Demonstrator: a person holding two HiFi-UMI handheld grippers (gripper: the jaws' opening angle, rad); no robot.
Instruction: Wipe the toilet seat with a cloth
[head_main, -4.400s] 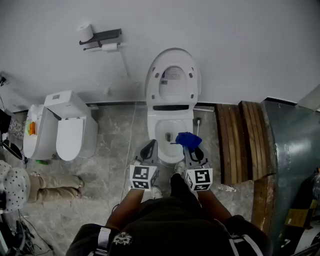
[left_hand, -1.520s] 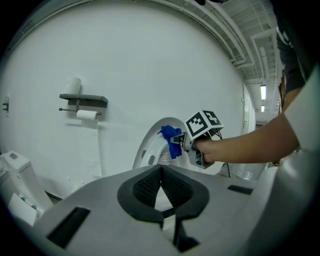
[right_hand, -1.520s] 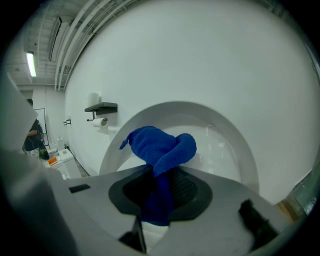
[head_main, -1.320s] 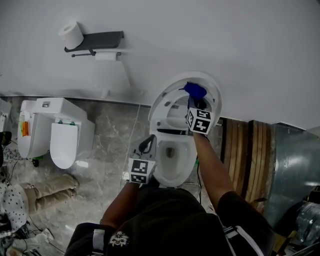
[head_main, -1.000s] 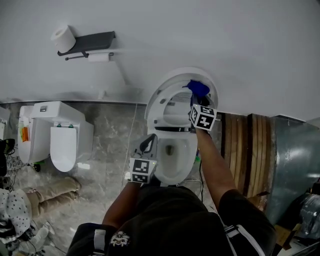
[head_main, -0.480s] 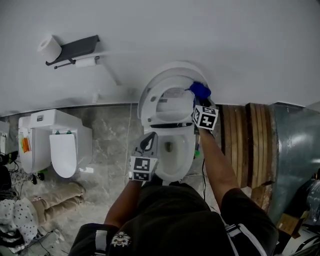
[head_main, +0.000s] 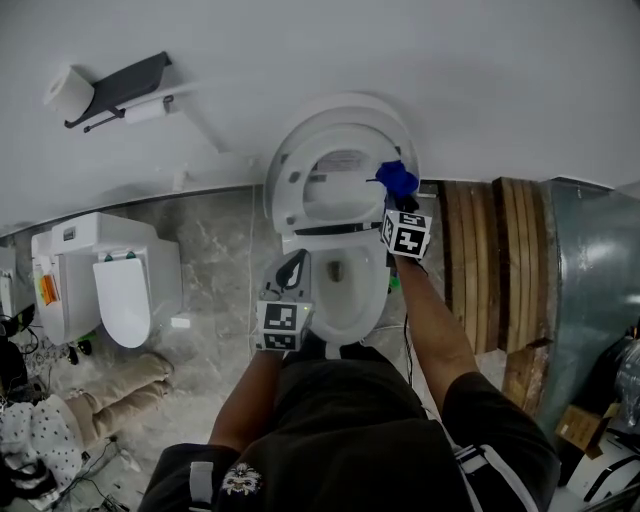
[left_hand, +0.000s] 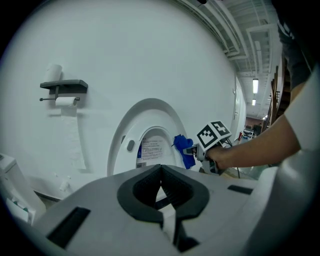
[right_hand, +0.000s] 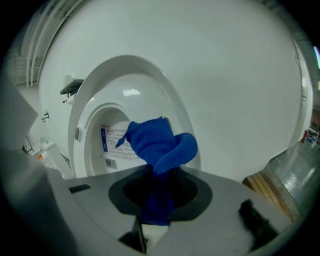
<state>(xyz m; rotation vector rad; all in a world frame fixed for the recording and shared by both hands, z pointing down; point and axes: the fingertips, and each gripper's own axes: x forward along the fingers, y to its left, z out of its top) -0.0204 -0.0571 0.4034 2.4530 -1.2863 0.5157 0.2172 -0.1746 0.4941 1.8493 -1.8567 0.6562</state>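
Note:
The white toilet stands against the wall with its seat and lid (head_main: 335, 150) (left_hand: 150, 135) (right_hand: 125, 110) raised upright over the bowl (head_main: 345, 290). My right gripper (head_main: 397, 198) (right_hand: 159, 165) is shut on a bunched blue cloth (head_main: 397, 179) (left_hand: 184, 150) (right_hand: 157, 145), held against the right side of the raised seat ring. My left gripper (head_main: 293, 270) (left_hand: 160, 192) is shut and empty, hanging at the bowl's left front edge and pointing toward the raised seat.
A second white toilet (head_main: 125, 285) stands to the left on the marble floor. A dark shelf with paper rolls (head_main: 110, 85) (left_hand: 62, 87) is fixed on the wall at upper left. Wooden slats (head_main: 500, 260) and a grey metal panel (head_main: 590, 290) flank the right.
My right gripper has slid with the blue cloth from the top of the raised seat ring down its right side. The left gripper has shifted only slightly beside the bowl.

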